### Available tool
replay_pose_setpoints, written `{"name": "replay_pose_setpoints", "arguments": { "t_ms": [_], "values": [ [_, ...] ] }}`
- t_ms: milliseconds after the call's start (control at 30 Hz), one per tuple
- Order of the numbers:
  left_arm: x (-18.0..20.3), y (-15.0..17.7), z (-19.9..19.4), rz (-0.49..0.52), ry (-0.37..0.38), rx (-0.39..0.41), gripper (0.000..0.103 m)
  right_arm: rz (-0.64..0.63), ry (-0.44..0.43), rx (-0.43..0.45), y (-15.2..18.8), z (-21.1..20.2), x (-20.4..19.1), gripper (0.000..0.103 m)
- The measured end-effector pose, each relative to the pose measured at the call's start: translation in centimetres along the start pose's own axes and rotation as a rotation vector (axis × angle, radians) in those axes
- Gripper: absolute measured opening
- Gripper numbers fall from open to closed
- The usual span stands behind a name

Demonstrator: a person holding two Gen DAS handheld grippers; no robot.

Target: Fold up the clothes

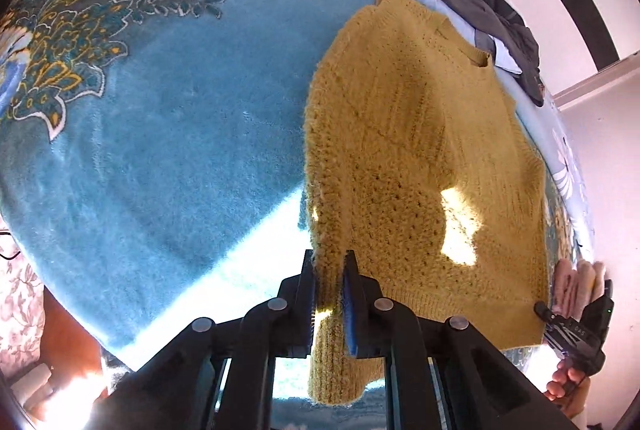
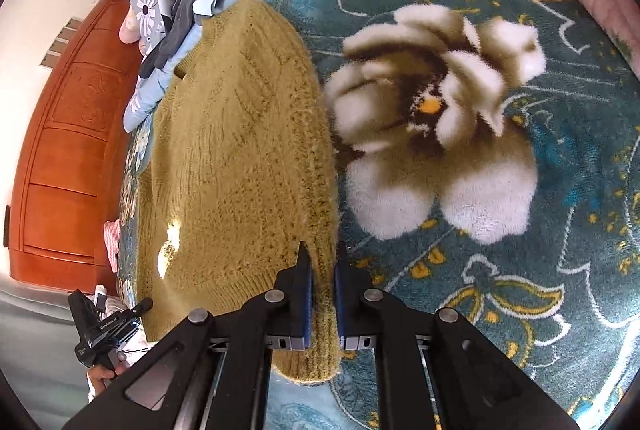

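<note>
Plush blanket, fuzzy knit sweater

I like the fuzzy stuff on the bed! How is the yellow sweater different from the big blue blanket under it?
The yellow sweater is plain mustard knit; the blue blanket is plush teal with printed flowers. The sweater is much smaller and lies on top; the blanket spreads out beneath it. The sweater's two sleeves are pinched, one by the left claw and one by the right claw; neither claw grips the blanket. Both look soft and fuzzy.
</note>
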State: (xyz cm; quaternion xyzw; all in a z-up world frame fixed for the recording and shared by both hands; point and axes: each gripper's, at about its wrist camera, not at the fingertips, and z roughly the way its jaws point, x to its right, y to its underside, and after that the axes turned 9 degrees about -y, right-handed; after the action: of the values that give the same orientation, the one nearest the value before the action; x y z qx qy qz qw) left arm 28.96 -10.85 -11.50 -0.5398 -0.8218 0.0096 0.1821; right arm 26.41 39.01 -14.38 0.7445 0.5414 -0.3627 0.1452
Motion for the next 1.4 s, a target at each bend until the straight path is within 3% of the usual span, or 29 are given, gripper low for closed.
{"name": "replay_pose_setpoints", "arguments": {
  "t_ms": [67,133,267,500,633,767,800,867,900,1000,1300,1400],
  "values": [
    [-0.2,-0.3,-0.5,0.003,-0.01,0.0,0.03,-0.037,0.019,-0.017,-0.4,-0.2,-0.6,0.012],
    [-0.2,-0.7,-1.2,0.011,-0.024,0.03,0.038,-0.089,0.063,-0.019,-0.9,-0.6,-1.5,0.013],
    [0.1,-3.5,-2.4,0.066,-0.057,0.109,0.04,-0.26,0.199,0.043,-2.9,-2.1,-4.6,0.014],
    [4.4,-15.3,1.9,0.12,-0.011,0.149,0.04,-0.371,0.11,0.055,-12.9,3.9,-10.9,0.014],
    [6.0,-21.7,5.9,0.111,0.015,0.137,0.04,-0.334,0.077,0.071,-20.0,9.0,-12.7,0.015],
    [7.3,-25.5,9.5,0.132,-0.014,0.124,0.049,-0.238,0.076,0.083,-25.3,13.3,-12.7,0.015],
    [7.6,-25.9,10.2,0.138,-0.009,0.119,0.049,-0.219,0.086,0.089,-26.1,14.2,-12.5,0.016],
    [8.3,-26.6,11.4,0.148,0.014,0.11,0.053,-0.197,0.123,0.107,-27.6,15.5,-12.1,0.03],
    [8.7,-27.0,12.0,0.155,0.021,0.107,0.054,-0.189,0.137,0.119,-28.2,15.9,-11.8,0.032],
    [9.7,-27.8,13.3,0.187,0.032,0.106,0.054,-0.166,0.169,0.132,-29.5,17.0,-11.1,0.032],
    [12.7,-28.1,14.1,0.382,0.013,0.138,0.054,-0.225,0.096,0.112,-30.1,18.6,-12.5,0.032],
    [12.4,-27.9,13.6,0.373,0.095,0.149,0.052,-0.249,0.071,0.085,-29.6,18.8,-12.7,0.032]
  ]
}}
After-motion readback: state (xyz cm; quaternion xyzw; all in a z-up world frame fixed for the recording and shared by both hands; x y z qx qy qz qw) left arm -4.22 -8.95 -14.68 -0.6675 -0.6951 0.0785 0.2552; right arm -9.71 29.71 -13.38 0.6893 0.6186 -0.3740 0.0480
